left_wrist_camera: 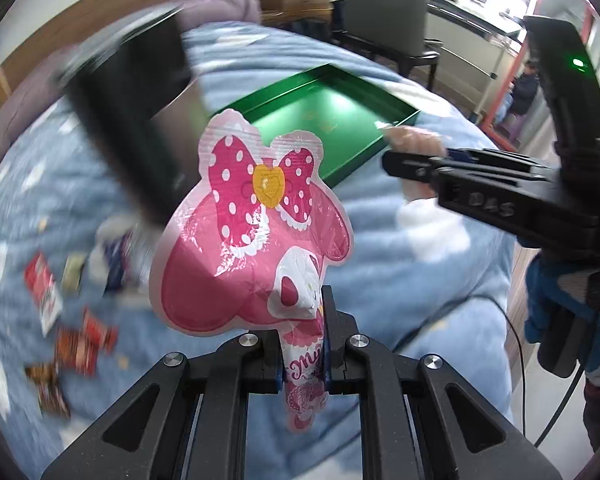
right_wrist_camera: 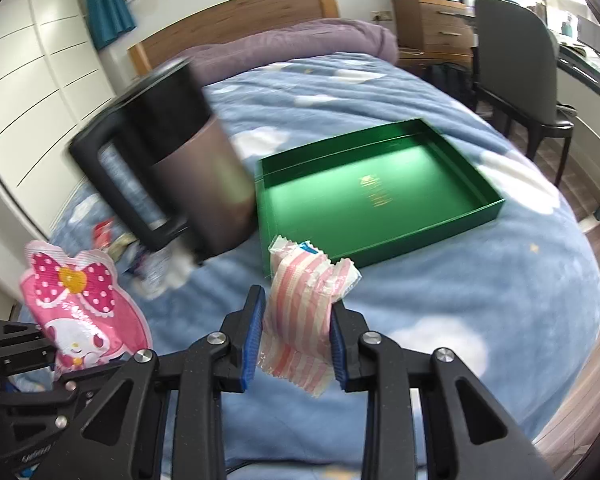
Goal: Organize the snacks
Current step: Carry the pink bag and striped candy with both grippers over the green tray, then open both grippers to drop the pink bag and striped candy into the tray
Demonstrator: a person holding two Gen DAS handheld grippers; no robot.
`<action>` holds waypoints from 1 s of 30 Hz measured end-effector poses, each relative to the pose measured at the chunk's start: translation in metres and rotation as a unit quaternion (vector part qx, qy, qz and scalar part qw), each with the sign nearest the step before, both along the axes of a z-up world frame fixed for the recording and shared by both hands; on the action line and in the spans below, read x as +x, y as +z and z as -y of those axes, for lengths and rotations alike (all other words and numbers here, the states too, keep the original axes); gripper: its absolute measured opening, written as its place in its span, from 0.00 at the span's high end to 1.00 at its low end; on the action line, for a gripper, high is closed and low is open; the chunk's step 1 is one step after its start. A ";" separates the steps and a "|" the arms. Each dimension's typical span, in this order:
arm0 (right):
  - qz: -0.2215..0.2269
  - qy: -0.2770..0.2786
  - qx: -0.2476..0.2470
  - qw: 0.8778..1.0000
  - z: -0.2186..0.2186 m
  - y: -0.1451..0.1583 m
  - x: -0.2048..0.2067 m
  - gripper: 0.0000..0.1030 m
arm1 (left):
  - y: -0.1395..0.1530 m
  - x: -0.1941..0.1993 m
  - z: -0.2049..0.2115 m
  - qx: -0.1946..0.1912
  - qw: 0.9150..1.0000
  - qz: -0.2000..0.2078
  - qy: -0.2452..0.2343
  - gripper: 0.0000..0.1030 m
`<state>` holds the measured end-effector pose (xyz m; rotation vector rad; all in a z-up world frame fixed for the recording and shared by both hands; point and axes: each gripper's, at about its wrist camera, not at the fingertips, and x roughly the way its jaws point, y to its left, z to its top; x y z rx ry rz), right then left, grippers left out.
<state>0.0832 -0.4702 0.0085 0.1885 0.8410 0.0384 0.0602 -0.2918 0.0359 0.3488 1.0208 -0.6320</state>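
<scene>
Snacks held aloft short of the green tray (right_wrist_camera: 476, 216), which lies empty on the blue bedspread (right_wrist_camera: 460, 320). Left gripper (left_wrist_camera: 302, 344) clamped on the lower edge of the pink character pouch (left_wrist_camera: 252, 232), carried upright. Right gripper (right_wrist_camera: 296, 340) closed on the striped wafer pack (right_wrist_camera: 300, 312), near the tray's closest edge; both presumably bound for the tray. Left view alone shows loose wrappers (left_wrist_camera: 72, 344) on the bedspread, well left of the tray. Right view alone shows the dark jug (right_wrist_camera: 172, 160) whole beside the tray, handle included.
</scene>
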 end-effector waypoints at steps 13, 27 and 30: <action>-0.004 -0.042 -0.018 0.999 0.087 -0.026 0.090 0.61 | -0.030 0.104 0.099 0.022 1.000 0.002 -0.008 0.90; -0.027 -0.061 -0.042 0.997 0.131 -0.082 0.168 0.61 | -0.101 0.180 0.132 0.014 0.998 -0.048 0.046 0.90; -0.028 -0.062 -0.047 0.997 0.137 -0.089 0.178 0.60 | -0.108 0.187 0.137 0.009 0.997 -0.049 0.051 0.90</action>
